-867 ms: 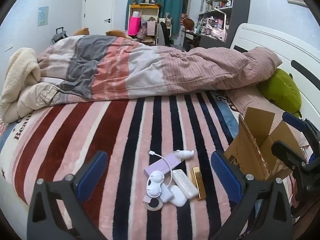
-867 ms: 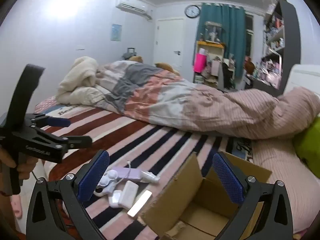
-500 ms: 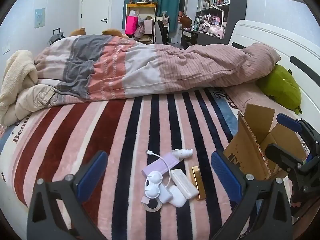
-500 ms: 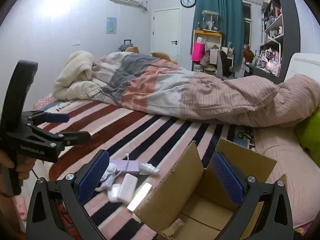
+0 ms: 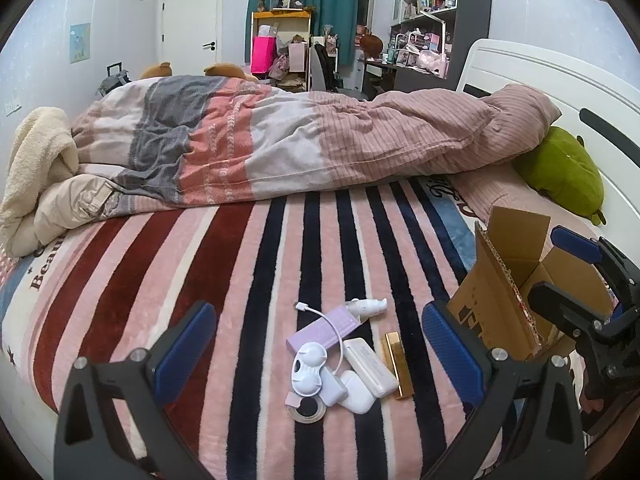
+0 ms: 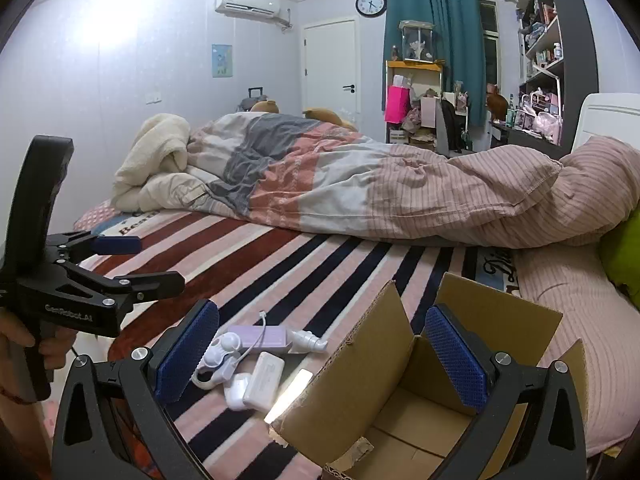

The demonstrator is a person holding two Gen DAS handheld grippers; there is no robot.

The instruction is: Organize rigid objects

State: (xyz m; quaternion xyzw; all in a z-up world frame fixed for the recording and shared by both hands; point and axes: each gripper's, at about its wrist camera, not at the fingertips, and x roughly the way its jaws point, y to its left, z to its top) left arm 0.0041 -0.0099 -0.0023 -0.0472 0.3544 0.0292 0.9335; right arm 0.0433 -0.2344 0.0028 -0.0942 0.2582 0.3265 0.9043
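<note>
A: Where are the small items (image 5: 344, 356) lying?
B: Bottom centre, piled on the striped bed (image 5: 240, 264), beside the open cardboard box (image 6: 400, 392).
A: And the claws?
B: Left claw (image 5: 316, 348) and right claw (image 6: 320, 352) are both hovering spread wide, gripping nothing.

Red-pink-navy striped blanket (image 5: 248, 280) (brown box (image 5: 504, 316), gold bar (image 5: 398, 364))

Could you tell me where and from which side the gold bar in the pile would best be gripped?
Probably across the narrow width of the gold bar, near its far end, coming straight down with the left claw. It lies flat and long on the blanket; its right side is free, while the white power bank crowds its left, nearer half.
</note>
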